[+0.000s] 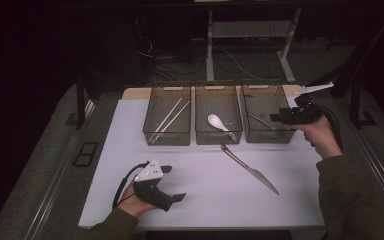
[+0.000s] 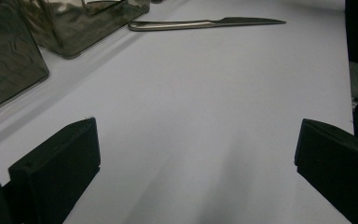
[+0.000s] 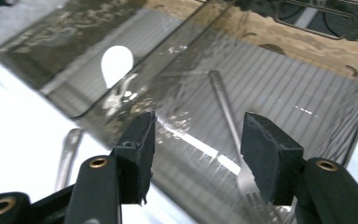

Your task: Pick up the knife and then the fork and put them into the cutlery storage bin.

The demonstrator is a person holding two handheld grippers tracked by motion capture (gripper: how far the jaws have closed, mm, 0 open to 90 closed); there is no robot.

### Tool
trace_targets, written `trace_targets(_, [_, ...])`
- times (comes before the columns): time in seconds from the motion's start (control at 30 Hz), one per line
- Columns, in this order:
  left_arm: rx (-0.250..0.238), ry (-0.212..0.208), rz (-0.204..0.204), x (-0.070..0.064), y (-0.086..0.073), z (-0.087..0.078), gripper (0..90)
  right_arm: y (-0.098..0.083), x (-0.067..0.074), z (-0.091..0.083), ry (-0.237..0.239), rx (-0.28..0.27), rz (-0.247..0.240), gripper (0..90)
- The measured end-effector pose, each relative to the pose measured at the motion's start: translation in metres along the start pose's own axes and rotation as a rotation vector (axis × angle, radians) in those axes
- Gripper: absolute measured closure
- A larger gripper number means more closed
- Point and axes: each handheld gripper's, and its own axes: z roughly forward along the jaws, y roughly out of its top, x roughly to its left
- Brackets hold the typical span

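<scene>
Three clear bins stand in a row at the back of the white mat. The left bin (image 1: 156,131) holds chopsticks (image 1: 169,116), the middle bin (image 1: 201,134) a white spoon (image 1: 216,121), and the right bin (image 1: 281,135) a metal fork (image 1: 259,120). A table knife (image 1: 250,169) lies on the mat in front of them. My right gripper (image 1: 278,118) hovers over the right bin, open, its jaws (image 3: 198,140) apart above the fork (image 3: 226,112) without touching it. My left gripper (image 1: 176,183) rests low at the front left, open wide and holding nothing (image 2: 196,149).
The knife (image 2: 205,23) lies far ahead of the left gripper, with bin walls (image 2: 9,70) to its left. In the right gripper view the spoon (image 3: 116,60) shows through the neighbouring bin and the knife handle (image 3: 67,154) lies outside. Dark floor surrounds the table.
</scene>
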Motion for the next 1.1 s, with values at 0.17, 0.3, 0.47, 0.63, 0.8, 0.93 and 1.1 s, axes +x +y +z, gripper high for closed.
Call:
trace_targets(0.17, [-0.001,0.0,-0.004,0.0,0.0,0.0,0.0,-0.012,0.009,-0.012,0.043,-0.032,-0.003,43.2])
trace_targets(0.3, [0.001,0.001,-0.002,-0.001,0.0,0.0,0.0,-0.024,0.018,-0.019,0.066,-0.042,-0.015,42.5])
trace_targets(0.47, [-0.001,0.005,-0.004,-0.001,0.001,-0.001,0.0,-0.04,0.03,-0.024,0.093,-0.04,-0.027,41.1])
trace_targets(0.63, [0.006,-0.004,0.003,0.0,0.001,0.001,0.0,-0.055,0.042,-0.027,0.112,-0.039,-0.044,40.6])
trace_targets(0.8, [0.005,-0.01,-0.003,0.0,0.001,0.002,0.0,-0.062,0.055,-0.027,0.132,-0.024,-0.063,39.7])
trace_targets(0.93, [0.006,-0.008,0.002,-0.001,0.001,0.001,0.0,-0.067,0.064,-0.021,0.145,0.008,-0.082,38.5])
trace_targets(1.1, [0.004,-0.008,0.001,-0.001,0.001,0.001,0.0,-0.073,0.076,-0.013,0.159,0.065,-0.096,38.0])
